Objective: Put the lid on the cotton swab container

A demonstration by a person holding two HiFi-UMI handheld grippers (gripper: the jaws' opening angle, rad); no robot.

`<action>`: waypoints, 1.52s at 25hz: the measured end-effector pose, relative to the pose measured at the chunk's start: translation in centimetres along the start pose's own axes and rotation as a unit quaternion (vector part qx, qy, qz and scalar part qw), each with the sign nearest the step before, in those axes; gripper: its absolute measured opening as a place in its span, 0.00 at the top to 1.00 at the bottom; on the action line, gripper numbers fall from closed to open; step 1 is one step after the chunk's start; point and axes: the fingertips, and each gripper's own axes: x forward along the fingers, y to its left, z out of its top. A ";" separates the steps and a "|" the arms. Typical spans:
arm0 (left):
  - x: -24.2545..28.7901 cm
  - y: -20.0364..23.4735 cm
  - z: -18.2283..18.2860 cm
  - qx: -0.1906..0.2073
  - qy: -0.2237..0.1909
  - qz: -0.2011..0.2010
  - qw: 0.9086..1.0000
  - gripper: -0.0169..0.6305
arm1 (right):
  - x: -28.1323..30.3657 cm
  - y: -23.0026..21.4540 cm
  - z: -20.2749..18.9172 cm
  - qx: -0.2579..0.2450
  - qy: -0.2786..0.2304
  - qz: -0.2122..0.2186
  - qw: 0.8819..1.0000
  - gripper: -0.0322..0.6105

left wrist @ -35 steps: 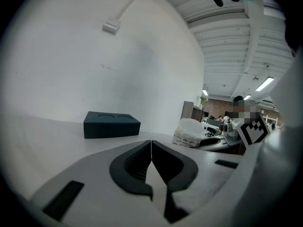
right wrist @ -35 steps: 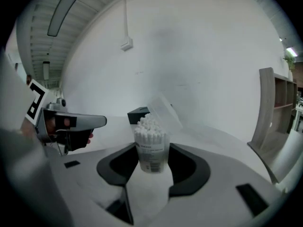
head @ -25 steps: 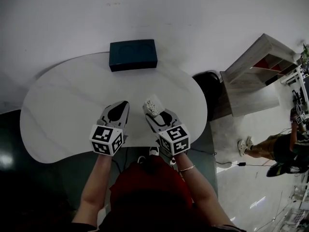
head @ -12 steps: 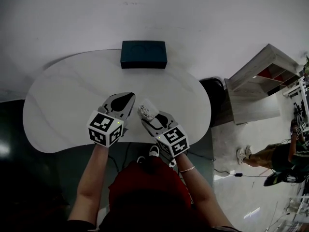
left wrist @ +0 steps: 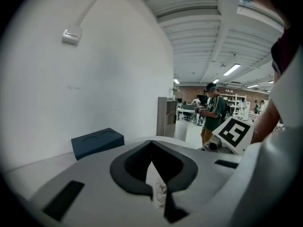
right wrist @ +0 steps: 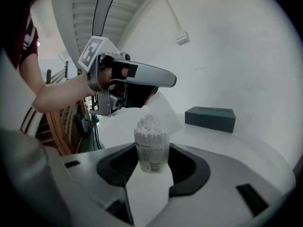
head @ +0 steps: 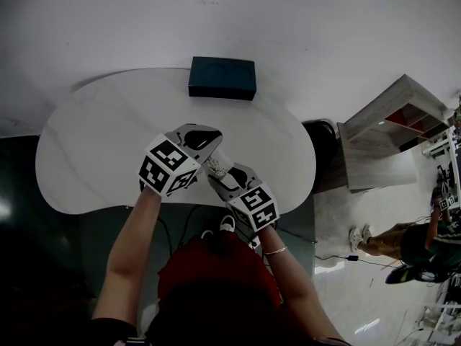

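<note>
Step in hand: lining up the lid [right wrist: 165,111] over the open mouth of the cotton swab container [right wrist: 151,151], as I judge it; it is not yet seated.
Next move: level the lid, centre it over the swabs, then press it down while the other gripper steadies the container. The slick plastic may slip.
Table [head: 86,143]: white, glossy, kidney-shaped.
Left gripper [left wrist: 151,143]: jaw tips clenched together. From the right gripper view they seem to pinch the lid's edge, though the clear plastic is hard to trace.
Lid: thin, smooth, see-through and faintly milky. It is tilted at about 1 o'clock of the swab heads, close to them.
Swab heads [right wrist: 147,124]: white and fluffy, bunched in a dome standing proud of the rim.
Cotton swab container: a small upright cylinder of clear plastic with a printed label, toward the table's 6 o'clock edge. I cannot tell whether it is lifted or standing.
Box [head: 222,78]: dark blue, matt and rectangular, with round dimples on top. It sits at the table's 12 o'clock, well apart.
Right gripper [head: 220,170]: jaws spread wide, grasping the container's body from both sides.
</note>
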 end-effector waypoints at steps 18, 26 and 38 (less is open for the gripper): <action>-1.3 -2.1 -3.9 -0.037 0.010 -0.003 0.999 0.94 | -0.5 0.3 -0.2 0.024 -0.011 -0.009 1.000 0.63; -1.5 -2.1 -4.4 -0.053 0.004 0.002 0.999 0.94 | -0.6 0.3 -0.3 0.029 -0.020 -0.020 0.999 0.63; -1.1 -2.5 -4.0 -0.046 -0.005 0.005 0.999 0.94 | -1.0 -0.1 0.3 0.032 -0.040 -0.038 0.998 0.63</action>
